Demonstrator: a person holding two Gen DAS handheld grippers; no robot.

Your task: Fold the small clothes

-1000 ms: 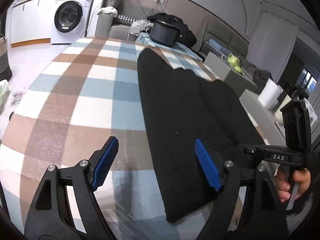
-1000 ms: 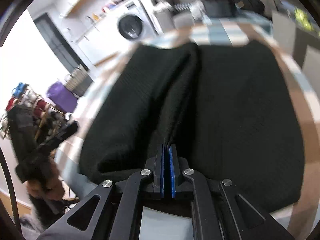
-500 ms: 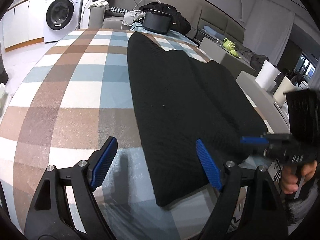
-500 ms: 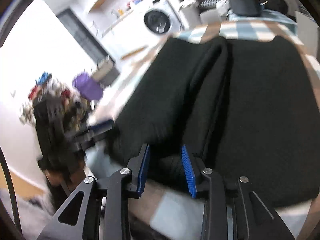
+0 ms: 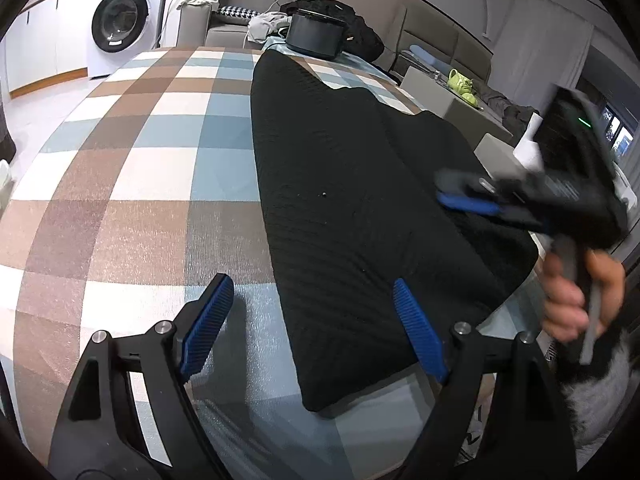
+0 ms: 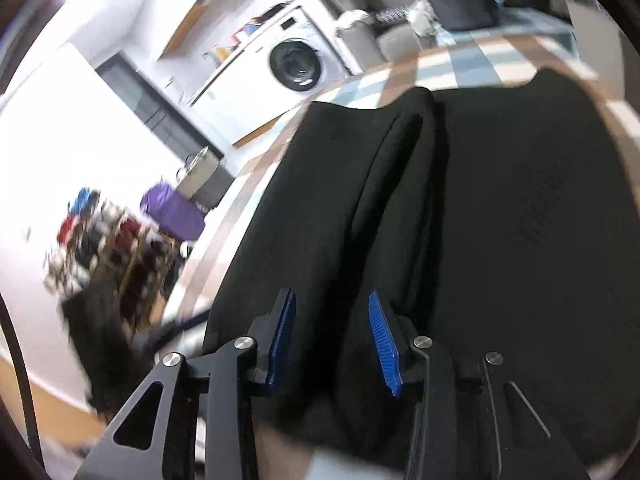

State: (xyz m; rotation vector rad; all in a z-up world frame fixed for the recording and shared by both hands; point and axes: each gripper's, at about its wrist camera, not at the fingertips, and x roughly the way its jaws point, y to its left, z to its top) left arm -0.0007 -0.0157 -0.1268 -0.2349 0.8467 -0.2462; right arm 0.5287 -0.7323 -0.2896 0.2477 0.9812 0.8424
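A black knitted garment (image 5: 360,208) lies lengthwise on the checked tablecloth (image 5: 132,184), with a raised fold ridge (image 6: 396,184) down its middle. My left gripper (image 5: 312,320) is open above the garment's near left edge, and its pads press on nothing. My right gripper (image 6: 332,336) hovers over the near end of the ridge. Its jaws are opening, and the cloth beneath them is not pinched. In the left wrist view the right gripper (image 5: 452,192) shows blurred over the garment's right side, held by a hand (image 5: 572,300).
A black pot (image 5: 316,38) stands at the table's far end. Behind it are a sofa with clothes and a washing machine (image 5: 120,26). Grey boxes and a green item (image 5: 462,84) sit off the table's right edge. A cluttered rack (image 6: 108,248) stands on the left.
My right gripper has let go of the garment's fold: its jaws went from shut to parted, and it drew back and swung over the cloth. The left gripper has stayed open and almost still.
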